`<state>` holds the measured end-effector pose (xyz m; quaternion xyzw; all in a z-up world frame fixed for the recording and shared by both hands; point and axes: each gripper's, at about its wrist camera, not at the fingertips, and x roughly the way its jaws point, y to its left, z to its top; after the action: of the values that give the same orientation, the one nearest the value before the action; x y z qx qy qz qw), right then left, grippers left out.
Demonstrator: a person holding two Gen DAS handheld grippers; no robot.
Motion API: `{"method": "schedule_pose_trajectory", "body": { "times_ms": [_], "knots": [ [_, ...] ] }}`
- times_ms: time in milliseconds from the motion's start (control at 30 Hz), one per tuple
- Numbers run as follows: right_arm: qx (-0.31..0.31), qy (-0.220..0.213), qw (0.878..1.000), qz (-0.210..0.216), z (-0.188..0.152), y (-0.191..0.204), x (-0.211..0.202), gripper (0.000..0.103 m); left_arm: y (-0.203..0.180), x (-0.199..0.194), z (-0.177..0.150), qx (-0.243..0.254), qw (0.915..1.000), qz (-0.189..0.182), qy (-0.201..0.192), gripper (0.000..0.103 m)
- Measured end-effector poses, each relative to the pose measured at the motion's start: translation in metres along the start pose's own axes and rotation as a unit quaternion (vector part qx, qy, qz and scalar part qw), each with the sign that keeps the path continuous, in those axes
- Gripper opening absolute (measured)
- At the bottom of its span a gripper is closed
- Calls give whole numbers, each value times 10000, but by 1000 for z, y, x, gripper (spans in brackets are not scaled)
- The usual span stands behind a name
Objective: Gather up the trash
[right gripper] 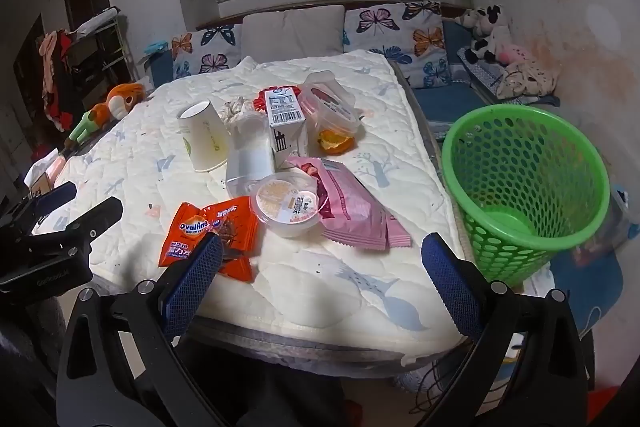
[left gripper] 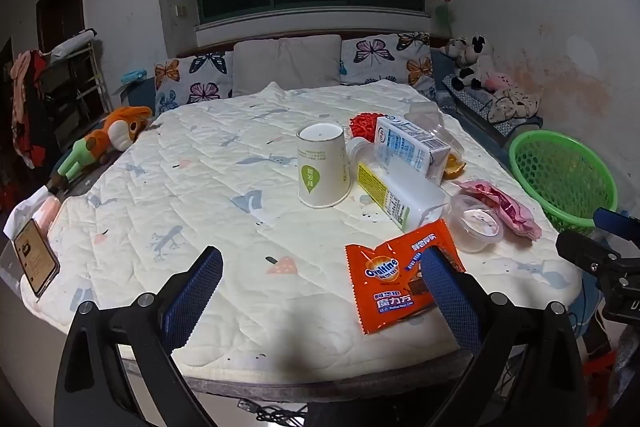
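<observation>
Item one: Ovaltine wrapper (left gripper: 394, 285), orange foil, flat on the quilted table (left gripper: 224, 195) at my left jaws' 1 o'clock, nearest of the heap. Likely light, crinkly, slippery; best pinched at a raised edge.

Item two: pudding cup (right gripper: 286, 205), thin clear plastic, at 12 o'clock from the right jaws; probably crushable, so grip across the rim.

Item three: pink wrapper (right gripper: 352, 207), soft, touching the cup.

Behind these: plastic bottle (right gripper: 250, 157) on its side, milk carton (right gripper: 286, 115), inverted paper cup (right gripper: 202, 135), clear tub (right gripper: 330, 105); all look empty and light.

Destination: green basket (right gripper: 524, 187), at 2 o'clock beside the table.

Left gripper (left gripper: 320, 303) and right gripper (right gripper: 320, 289): my jaws spread wide, holding nothing.
</observation>
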<state>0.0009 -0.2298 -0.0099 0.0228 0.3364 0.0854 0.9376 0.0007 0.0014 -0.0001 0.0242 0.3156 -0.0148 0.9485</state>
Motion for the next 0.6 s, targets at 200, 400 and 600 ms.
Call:
{"method": "schedule_pose_trajectory", "body": {
  "times_ms": [200, 400, 600],
  "knots": [
    [2, 0, 10000, -5, -1, -1, 0, 99, 0, -2, 0, 56, 10000, 27, -71, 96],
    [27, -29, 10000, 12, -1, -2, -2, 99, 0, 0, -2, 72, 9999, 24, -70, 96],
    [35, -10, 10000, 18, -1, -2, -1, 99, -4, -9, 1, 87, 9999, 17, -76, 96]
  ]
}}
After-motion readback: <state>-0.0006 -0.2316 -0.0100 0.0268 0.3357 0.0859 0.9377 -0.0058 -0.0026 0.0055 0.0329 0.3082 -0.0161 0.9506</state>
